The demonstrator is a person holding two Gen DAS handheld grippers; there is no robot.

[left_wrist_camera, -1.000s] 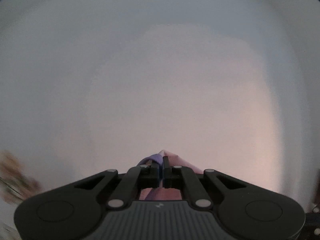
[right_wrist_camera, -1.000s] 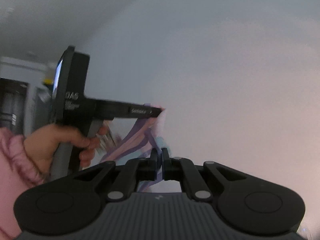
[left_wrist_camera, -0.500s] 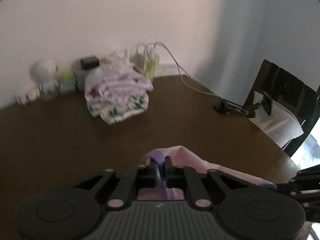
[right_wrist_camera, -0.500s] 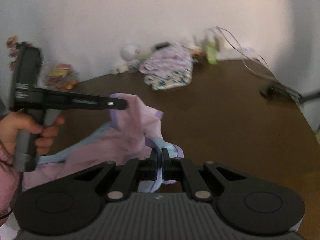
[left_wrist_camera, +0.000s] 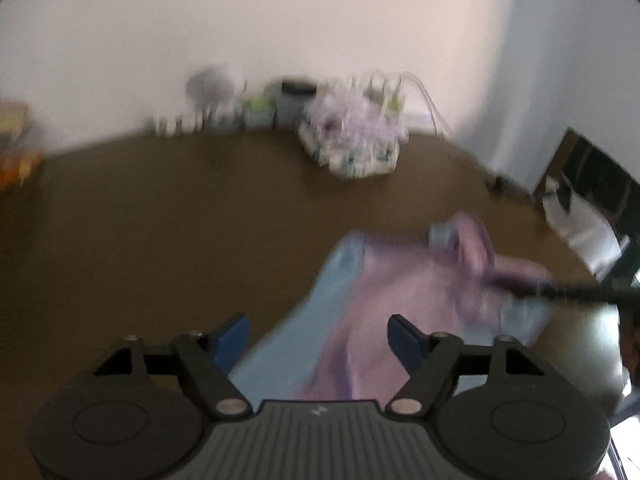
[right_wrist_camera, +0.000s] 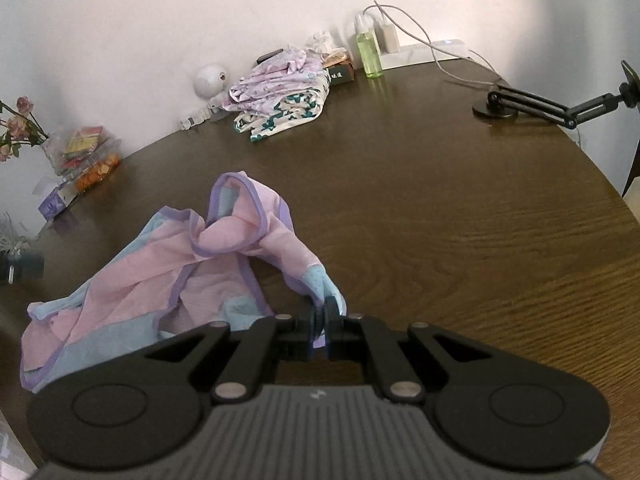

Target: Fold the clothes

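Observation:
A pink garment with pale blue panels and purple trim lies crumpled on the dark wooden table. My right gripper is shut on its pale blue cuff, low over the table. The left wrist view is blurred: my left gripper stands open just above the same garment, nothing held between its blue-padded fingers. The right gripper's fingers reach in from the right edge of that view, onto the garment.
A stack of folded patterned clothes sits at the table's back by the wall, beside a white round gadget, a green bottle and a power strip with cables. A black clamp arm stands right. Snacks and flowers are left.
The garment came down from the air onto the table. My left gripper opened and let go of it. The right gripper kept its hold and lowered with the cuff.

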